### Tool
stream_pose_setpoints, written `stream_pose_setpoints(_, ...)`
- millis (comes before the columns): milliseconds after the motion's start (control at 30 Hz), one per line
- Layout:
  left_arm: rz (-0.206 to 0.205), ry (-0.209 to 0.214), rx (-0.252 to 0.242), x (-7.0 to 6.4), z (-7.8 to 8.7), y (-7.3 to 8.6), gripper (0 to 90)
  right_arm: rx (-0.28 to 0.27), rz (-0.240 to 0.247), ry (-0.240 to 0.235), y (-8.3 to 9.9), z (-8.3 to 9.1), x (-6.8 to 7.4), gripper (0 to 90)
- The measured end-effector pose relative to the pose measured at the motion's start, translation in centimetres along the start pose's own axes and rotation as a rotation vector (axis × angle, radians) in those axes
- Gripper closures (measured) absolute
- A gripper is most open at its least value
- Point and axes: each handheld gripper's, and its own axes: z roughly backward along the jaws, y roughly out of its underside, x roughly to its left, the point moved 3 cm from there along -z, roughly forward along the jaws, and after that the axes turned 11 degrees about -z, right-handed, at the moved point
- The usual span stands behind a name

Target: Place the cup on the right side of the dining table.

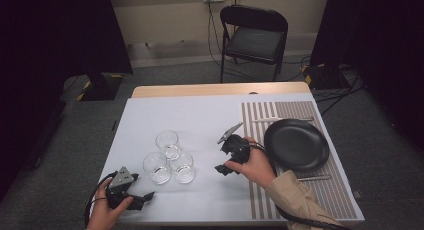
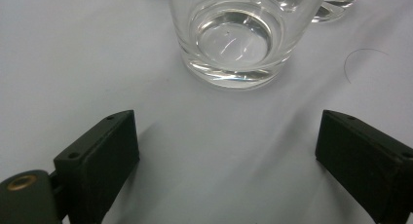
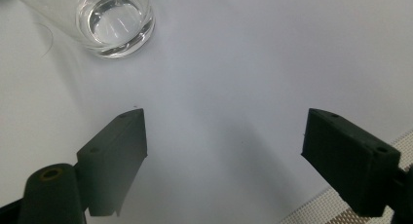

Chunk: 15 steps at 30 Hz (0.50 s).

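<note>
From the high view three empty clear tumblers point(image 1: 170, 157) are seen clustered mid-table, at ten o'clock from the black plate point(image 1: 296, 144) sits nothing, while the left gripper point(image 2: 226, 156) and right gripper point(image 3: 224, 156) are held wide, nothing between them.

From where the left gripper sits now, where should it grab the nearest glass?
Grip the nearest glass low on its straight wall, coming from the person's side: it stands upright, its near side is free, the other glasses crowd behind it. The left gripper is already open, facing it.

High overhead; gripper views near tablecloth point(image 1: 200, 115).
</note>
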Motion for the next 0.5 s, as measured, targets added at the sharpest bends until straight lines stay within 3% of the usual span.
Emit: stream_pose_setpoints(500, 0.0, 0.0, 0.001, 0.0, 0.0, 0.0, 7.9, 0.008, 0.016, -0.004, -1.2, -0.2, 0.8, 15.8)
